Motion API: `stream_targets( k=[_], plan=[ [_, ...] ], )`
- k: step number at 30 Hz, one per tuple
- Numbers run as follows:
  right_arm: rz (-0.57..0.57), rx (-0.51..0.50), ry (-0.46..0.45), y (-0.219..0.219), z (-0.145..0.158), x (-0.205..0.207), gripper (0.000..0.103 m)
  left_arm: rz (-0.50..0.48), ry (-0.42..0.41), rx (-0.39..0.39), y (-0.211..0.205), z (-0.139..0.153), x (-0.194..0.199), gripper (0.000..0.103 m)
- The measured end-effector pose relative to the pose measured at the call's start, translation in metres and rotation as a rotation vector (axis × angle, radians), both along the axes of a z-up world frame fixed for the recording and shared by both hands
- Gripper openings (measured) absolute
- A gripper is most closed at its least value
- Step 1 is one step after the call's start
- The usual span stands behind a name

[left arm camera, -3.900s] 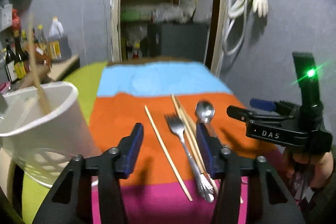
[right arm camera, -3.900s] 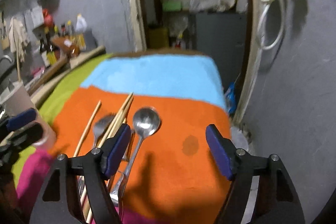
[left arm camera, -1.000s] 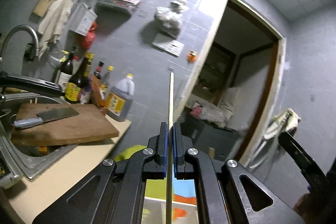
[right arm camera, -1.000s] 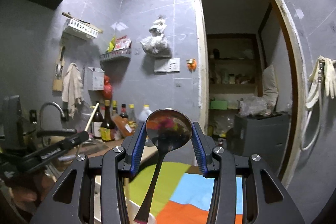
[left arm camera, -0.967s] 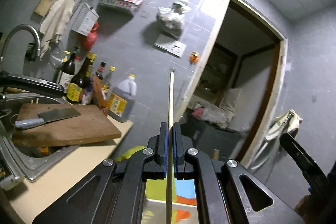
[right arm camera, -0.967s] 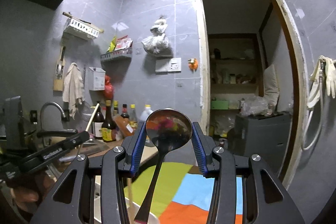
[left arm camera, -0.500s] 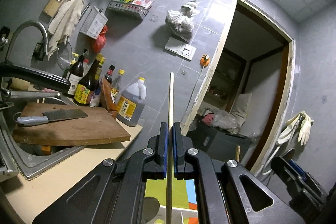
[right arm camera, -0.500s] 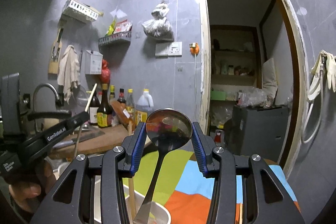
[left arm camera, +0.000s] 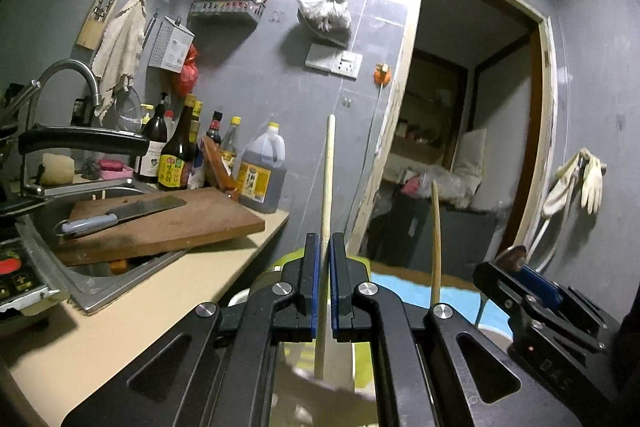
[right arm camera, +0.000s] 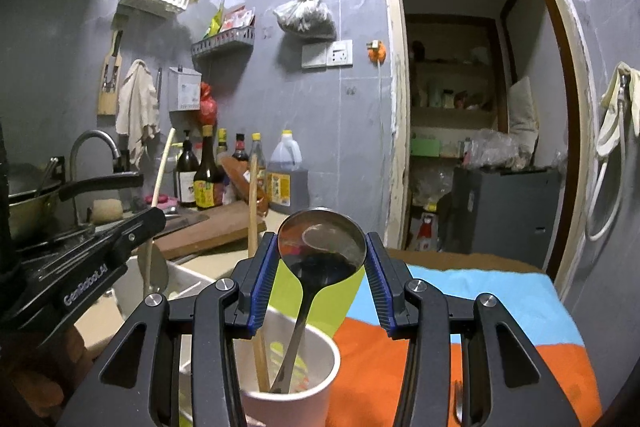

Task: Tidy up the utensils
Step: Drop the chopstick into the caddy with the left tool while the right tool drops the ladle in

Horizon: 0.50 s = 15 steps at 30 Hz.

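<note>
My left gripper (left arm camera: pixel 325 251) is shut on a pale wooden chopstick (left arm camera: pixel 329 167) that stands upright; its lower end hangs over the blurred white cup (left arm camera: pixel 340 357). A second chopstick (left arm camera: pixel 437 227) stands in that cup. My right gripper (right arm camera: pixel 320 247) is shut on the bowl of a metal spoon (right arm camera: pixel 322 243), whose handle reaches down into the white cup (right arm camera: pixel 292 401), beside the chopstick (right arm camera: pixel 253 211) standing there. In the right wrist view the left gripper (right arm camera: pixel 150 223) shows at the left with its chopstick (right arm camera: pixel 160 167). The right gripper (left arm camera: pixel 516 279) shows at the lower right of the left wrist view.
On the left are a steel sink (left arm camera: pixel 92 291), a chopping board (left arm camera: pixel 168 223) with a cleaver (left arm camera: pixel 120 213), and bottles (left arm camera: pixel 176 155) along the grey wall. A striped cloth (right arm camera: pixel 500 311) covers the table, with a fork (right arm camera: pixel 458 399) on it. A doorway (right arm camera: pixel 472 107) opens behind.
Both grippers have come down. The cup now lies under them, the spoon's handle has entered it, and the standing chopstick and the right gripper have come closer in the left view.
</note>
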State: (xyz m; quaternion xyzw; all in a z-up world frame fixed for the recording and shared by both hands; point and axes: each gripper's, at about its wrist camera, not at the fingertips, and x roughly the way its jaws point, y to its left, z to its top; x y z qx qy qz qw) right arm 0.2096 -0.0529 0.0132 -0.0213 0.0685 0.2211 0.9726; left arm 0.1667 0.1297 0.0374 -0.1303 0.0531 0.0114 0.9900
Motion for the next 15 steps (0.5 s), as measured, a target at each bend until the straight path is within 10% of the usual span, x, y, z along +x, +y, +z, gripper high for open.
stream_targets(
  k=[15],
  plan=[
    [0.041, -0.008, 0.059, -0.006, -0.006, -0.010, 0.048, -0.097, 0.099, -0.020, 0.000, -0.006, -0.020, 0.016]
  ],
)
